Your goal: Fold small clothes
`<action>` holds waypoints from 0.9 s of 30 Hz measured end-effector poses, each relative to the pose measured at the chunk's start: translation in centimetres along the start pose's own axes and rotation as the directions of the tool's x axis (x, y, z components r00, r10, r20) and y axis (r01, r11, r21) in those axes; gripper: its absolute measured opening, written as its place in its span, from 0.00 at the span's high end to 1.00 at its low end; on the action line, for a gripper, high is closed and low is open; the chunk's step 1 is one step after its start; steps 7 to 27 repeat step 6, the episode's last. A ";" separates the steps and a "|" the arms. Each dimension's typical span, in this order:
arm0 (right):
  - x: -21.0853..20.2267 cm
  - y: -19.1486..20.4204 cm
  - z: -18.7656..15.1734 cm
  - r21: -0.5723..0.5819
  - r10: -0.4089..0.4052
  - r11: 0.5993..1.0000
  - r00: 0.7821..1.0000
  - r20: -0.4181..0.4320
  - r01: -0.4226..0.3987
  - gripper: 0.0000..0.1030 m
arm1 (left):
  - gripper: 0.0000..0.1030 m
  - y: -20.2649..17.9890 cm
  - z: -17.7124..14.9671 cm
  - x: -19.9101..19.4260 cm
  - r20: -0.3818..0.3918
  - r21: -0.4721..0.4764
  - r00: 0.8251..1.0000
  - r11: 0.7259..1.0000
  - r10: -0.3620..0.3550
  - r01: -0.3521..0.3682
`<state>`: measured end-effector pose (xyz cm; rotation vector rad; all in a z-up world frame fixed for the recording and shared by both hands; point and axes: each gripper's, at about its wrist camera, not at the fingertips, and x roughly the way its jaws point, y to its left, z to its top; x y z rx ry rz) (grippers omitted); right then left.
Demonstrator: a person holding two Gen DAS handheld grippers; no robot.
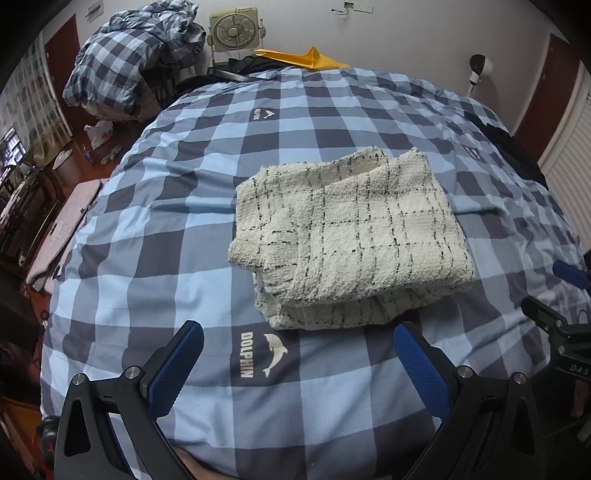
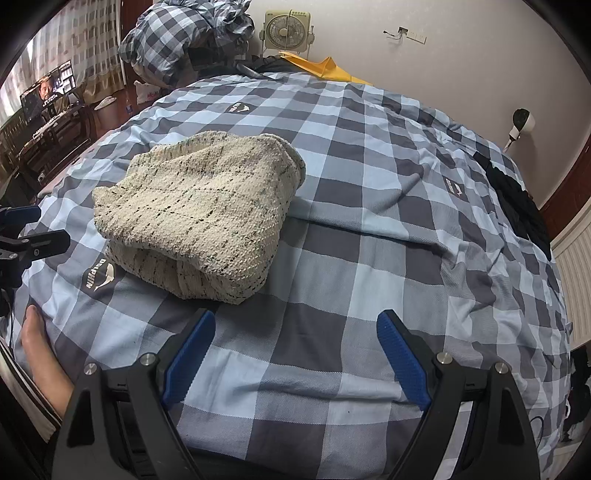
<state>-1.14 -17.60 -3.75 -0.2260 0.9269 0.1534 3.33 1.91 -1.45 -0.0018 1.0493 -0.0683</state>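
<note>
Left wrist: one folded sweater (image 1: 351, 236), one bedspread (image 1: 147, 221).

- A bed (image 1: 155, 229) with a blue checked cover fills the room's middle.
- At twelve o'clock, a box fan (image 1: 233, 30) against the pale wall (image 1: 424, 33).
- At ten o'clock, curtains (image 2: 92, 44) and a lit screen (image 2: 48, 88).
- At three o'clock, a white radiator (image 2: 576, 266).

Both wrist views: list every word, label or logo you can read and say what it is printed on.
"DOLPHIN", beside a white dolphin logo, on the checked bedcover near the folded cream sweater.
"DAS", cut off by the frame edge, on the right gripper.
Farther bedcover logos, fan panel and TV screen: too small or blurred.
</note>
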 end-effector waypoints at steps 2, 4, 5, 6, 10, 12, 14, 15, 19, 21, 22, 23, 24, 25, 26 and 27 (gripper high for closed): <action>0.0 0.2 0.1 0.000 0.000 1.000 1.000 0.001 0.000 0.16 | 0.00 0.0 -0.1 -0.2 0.011 0.001 1.000 1.000 -0.026 0.026; 0.0 0.0 0.0 0.000 0.000 1.000 1.000 0.000 0.000 0.16 | 0.00 0.1 -0.1 -0.4 0.019 -0.006 0.999 1.000 -0.031 0.031; 0.0 0.0 0.0 -0.001 0.000 1.000 1.000 0.000 0.000 0.16 | 0.00 0.2 0.0 -0.3 0.019 -0.010 1.000 1.000 -0.023 0.023; 0.0 0.1 0.1 -0.001 0.000 1.000 1.000 0.000 0.000 0.16 | 0.00 0.3 0.1 -0.3 0.022 -0.014 1.000 1.000 -0.013 0.013; 0.0 0.1 0.1 -0.001 0.000 1.000 1.000 0.000 0.000 0.16 | 0.00 0.3 0.1 -0.3 0.022 -0.014 1.000 1.000 -0.013 0.013; 0.0 0.1 0.1 -0.001 0.000 1.000 1.000 0.000 0.000 0.16 | 0.00 0.3 0.1 -0.3 0.022 -0.014 1.000 1.000 -0.013 0.013; 0.0 0.1 0.1 -0.001 0.000 1.000 1.000 0.000 0.000 0.16 | 0.00 0.3 0.1 -0.3 0.022 -0.014 1.000 1.000 -0.013 0.013; 0.0 0.1 0.1 -0.001 0.000 1.000 1.000 0.000 0.000 0.16 | 0.00 0.3 0.1 -0.3 0.022 -0.014 1.000 1.000 -0.013 0.013; 0.0 0.1 0.1 -0.001 0.000 1.000 1.000 0.000 0.000 0.16 | 0.00 0.3 0.1 -0.3 0.022 -0.014 1.000 1.000 -0.013 0.013; 0.0 0.1 0.1 -0.001 0.000 1.000 1.000 0.000 0.000 0.16 | 0.00 0.3 0.1 -0.3 0.022 -0.014 1.000 1.000 -0.013 0.013; 0.0 0.1 0.1 -0.001 0.000 1.000 1.000 0.000 0.000 0.16 | 0.00 0.3 0.1 -0.3 0.022 -0.014 1.000 1.000 -0.013 0.013; 0.0 0.1 0.1 -0.001 0.000 1.000 1.000 0.000 0.000 0.16 | 0.00 0.3 0.1 -0.3 0.022 -0.014 1.000 1.000 -0.013 0.013; 0.0 0.1 0.1 -0.001 0.000 1.000 1.000 0.000 0.000 0.16 | 0.00 0.3 0.1 -0.3 0.022 -0.014 1.000 1.000 -0.013 0.013; 0.0 0.1 0.1 -0.001 0.000 1.000 1.000 0.000 0.000 0.16 | 0.00 0.3 0.1 -0.3 0.022 -0.014 1.000 1.000 -0.013 0.013; 0.0 0.1 0.1 -0.001 0.000 1.000 1.000 0.000 0.000 0.16 | 0.00 0.3 0.1 -0.3 0.022 -0.014 1.000 1.000 -0.013 0.013; 0.0 0.1 0.1 -0.001 0.000 1.000 1.000 0.000 0.000 0.16 | 0.00 0.3 0.1 -0.3 0.022 -0.014 1.000 1.000 -0.013 0.013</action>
